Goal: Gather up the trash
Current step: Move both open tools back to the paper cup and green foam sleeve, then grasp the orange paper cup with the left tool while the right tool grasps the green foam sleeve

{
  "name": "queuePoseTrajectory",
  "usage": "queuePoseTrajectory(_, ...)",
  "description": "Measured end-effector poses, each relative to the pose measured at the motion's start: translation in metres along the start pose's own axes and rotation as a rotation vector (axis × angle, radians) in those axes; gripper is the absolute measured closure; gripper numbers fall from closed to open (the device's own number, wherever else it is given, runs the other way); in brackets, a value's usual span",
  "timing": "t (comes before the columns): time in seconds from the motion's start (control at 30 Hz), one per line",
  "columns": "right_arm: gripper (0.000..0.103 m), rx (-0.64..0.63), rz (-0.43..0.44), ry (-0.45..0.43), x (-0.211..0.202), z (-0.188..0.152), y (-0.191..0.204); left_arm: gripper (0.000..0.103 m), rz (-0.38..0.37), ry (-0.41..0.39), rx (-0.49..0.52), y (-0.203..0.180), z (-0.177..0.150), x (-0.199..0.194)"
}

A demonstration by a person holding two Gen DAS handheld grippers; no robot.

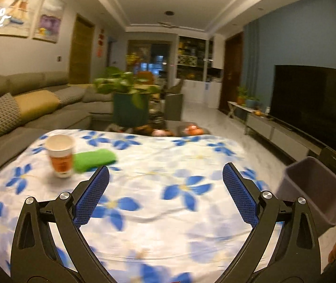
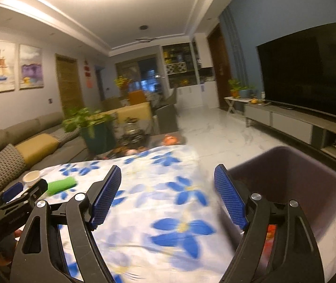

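1. Both the left claw point(image 1: 165, 176) and right claw point(image 2: 168, 179) gape wide, blue textured pads empty.
2. A white-and-orange paper cup point(image 1: 60, 155) stands upright on the floral-clothed table point(image 1: 168, 212), touching a soft green roll point(image 1: 94, 160).
3. A dark purple plastic bin point(image 2: 293, 184) sits beside the table's right edge.

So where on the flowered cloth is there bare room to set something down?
Most of the flowered cloth is bare: the whole stretch from the green cloth across to the edge by the purple bin, and forward under both open claws. Only the far left corner is taken, where the paper cup stands against the green cloth.
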State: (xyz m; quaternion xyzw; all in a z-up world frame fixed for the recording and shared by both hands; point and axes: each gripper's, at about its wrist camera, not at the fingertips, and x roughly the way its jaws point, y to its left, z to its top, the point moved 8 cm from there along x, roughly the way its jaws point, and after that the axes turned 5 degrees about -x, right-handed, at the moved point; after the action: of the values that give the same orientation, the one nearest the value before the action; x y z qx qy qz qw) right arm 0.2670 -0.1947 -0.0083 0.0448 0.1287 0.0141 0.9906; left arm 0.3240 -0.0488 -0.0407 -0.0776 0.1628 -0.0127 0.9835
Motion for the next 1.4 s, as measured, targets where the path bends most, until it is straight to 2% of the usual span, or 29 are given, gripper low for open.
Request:
queuePoseTrajectory(0.23, 0.024, -0.062, 0.109, 0.031, 0.035, -0.002, 0.081, 0.008, 0.136, -0.014, -0.043, 0.081, 0.009, 0.009)
queuePoseTrajectory(0.37, 0.024, -0.090, 0.150, 0.043, 0.053, 0.000, 0.115, 0.008, 0.185, -0.032, -0.064, 0.121, 0.013, 0.017)
queuePoseTrajectory(0.53, 0.024, -0.089, 0.189, 0.063, 0.072, -0.005, 0.149, 0.008, 0.231, -0.014, -0.079, 0.164, 0.014, 0.040)
queuePoseTrajectory(1.1, 0.024, -0.158, 0.244, 0.108, 0.140, -0.005, 0.225, 0.008, 0.263, 0.103, -0.023, 0.197, 0.018, 0.125)
queuePoseTrajectory(1.2, 0.024, -0.161, 0.261, 0.126, 0.152, -0.008, 0.235, 0.014, 0.263, 0.118, -0.009, 0.200, 0.019, 0.134)
queuePoseTrajectory(1.27, 0.024, -0.172, 0.265, 0.130, 0.156, -0.009, 0.240, 0.021, 0.258, 0.132, -0.013, 0.202, 0.018, 0.138)
queuePoseTrajectory(1.33, 0.024, -0.185, 0.269, 0.133, 0.162, -0.010, 0.247, 0.033, 0.242, 0.145, -0.022, 0.203, 0.016, 0.141)
queuePoseTrajectory(1.4, 0.024, -0.190, 0.276, 0.140, 0.166, -0.012, 0.252, 0.038, 0.236, 0.149, -0.032, 0.205, 0.016, 0.143)
